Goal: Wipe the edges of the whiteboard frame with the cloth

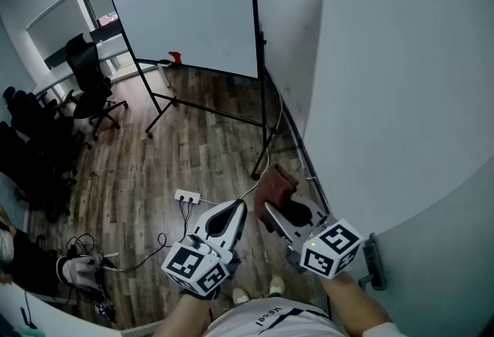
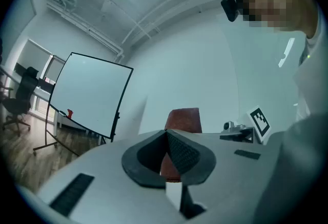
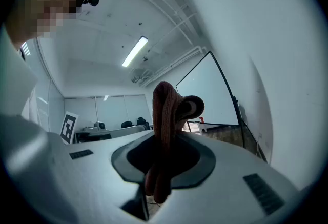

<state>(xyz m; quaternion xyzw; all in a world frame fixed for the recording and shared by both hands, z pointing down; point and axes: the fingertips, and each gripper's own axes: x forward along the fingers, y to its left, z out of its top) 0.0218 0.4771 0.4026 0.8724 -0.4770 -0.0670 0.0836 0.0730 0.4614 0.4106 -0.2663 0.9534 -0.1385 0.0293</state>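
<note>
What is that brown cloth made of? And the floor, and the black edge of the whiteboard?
The cloth looks like soft knitted fabric, rust-brown: fine ribs run along its folds. The floor looks like matt wood or wood-look planks, with streaky grain and seams. The whiteboard frame is thin, black and straight, probably painted metal, though it could be plastic.

Legible text: none you can read for certain.
- Shirt (image 1: 270,318), 6 o'clock in the head view: one short printed word, too small to make out.
- Left marker cube (image 1: 197,270), 7 o'clock, and right marker cube (image 1: 332,248), 5 o'clock: black-and-white square patterns, no letters or digits.
</note>
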